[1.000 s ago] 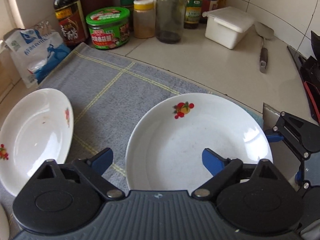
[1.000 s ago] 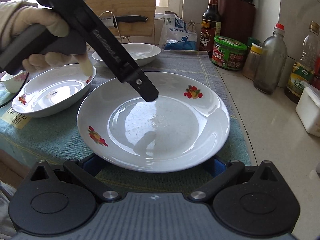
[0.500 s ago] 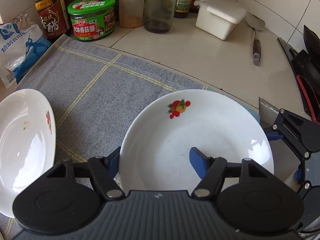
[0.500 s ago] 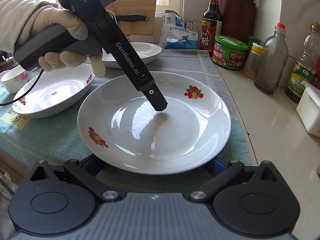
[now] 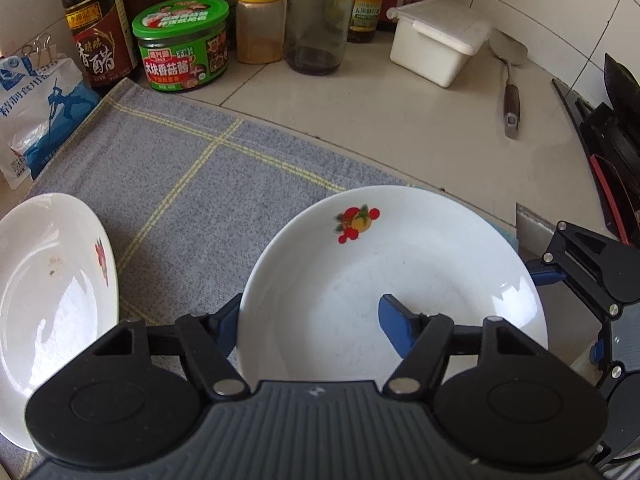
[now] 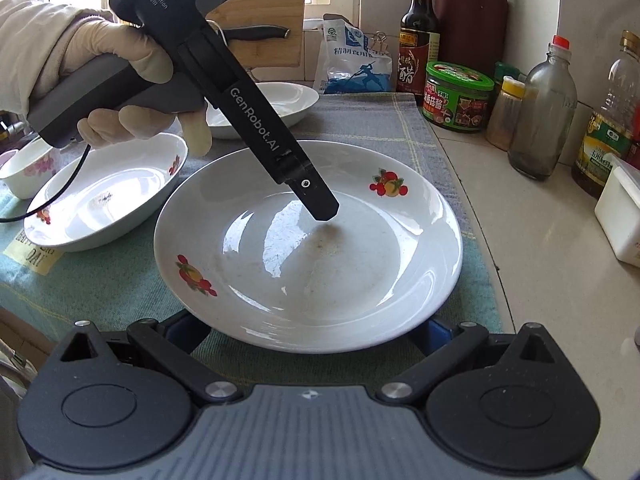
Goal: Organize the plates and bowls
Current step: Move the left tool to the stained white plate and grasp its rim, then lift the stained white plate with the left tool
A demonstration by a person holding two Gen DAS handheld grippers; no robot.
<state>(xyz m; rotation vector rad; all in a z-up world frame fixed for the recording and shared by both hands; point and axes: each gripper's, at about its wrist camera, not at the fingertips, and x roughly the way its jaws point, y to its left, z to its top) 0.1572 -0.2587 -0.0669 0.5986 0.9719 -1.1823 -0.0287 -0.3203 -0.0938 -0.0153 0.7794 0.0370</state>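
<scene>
A large white plate with fruit decals (image 5: pixel 400 280) (image 6: pixel 308 248) lies on a grey-blue checked towel (image 5: pixel 200 184). My left gripper (image 5: pixel 312 320) straddles its near rim, one blue finger (image 5: pixel 396 322) inside the plate and the other (image 5: pixel 228 320) outside; the jaws have not closed on the rim. In the right wrist view the left gripper (image 6: pixel 316 196) reaches down into the plate. My right gripper (image 6: pixel 308 332) is open, its blue fingers under the plate's near edge on either side. A second white plate (image 5: pixel 52 292) (image 6: pixel 104 196) lies to the left.
A third plate (image 6: pixel 264 108) and a small flowered bowl (image 6: pixel 28 166) sit further back. Bottles and jars (image 5: pixel 184 44) (image 6: pixel 458 96), a salt bag (image 5: pixel 36 108), a white box (image 5: pixel 438 38) and a spatula (image 5: pixel 510 92) line the counter.
My left gripper has come down onto the big plate and its jaws have narrowed, so its fingers now straddle the rim. The right gripper has stayed at the plate's near edge.
</scene>
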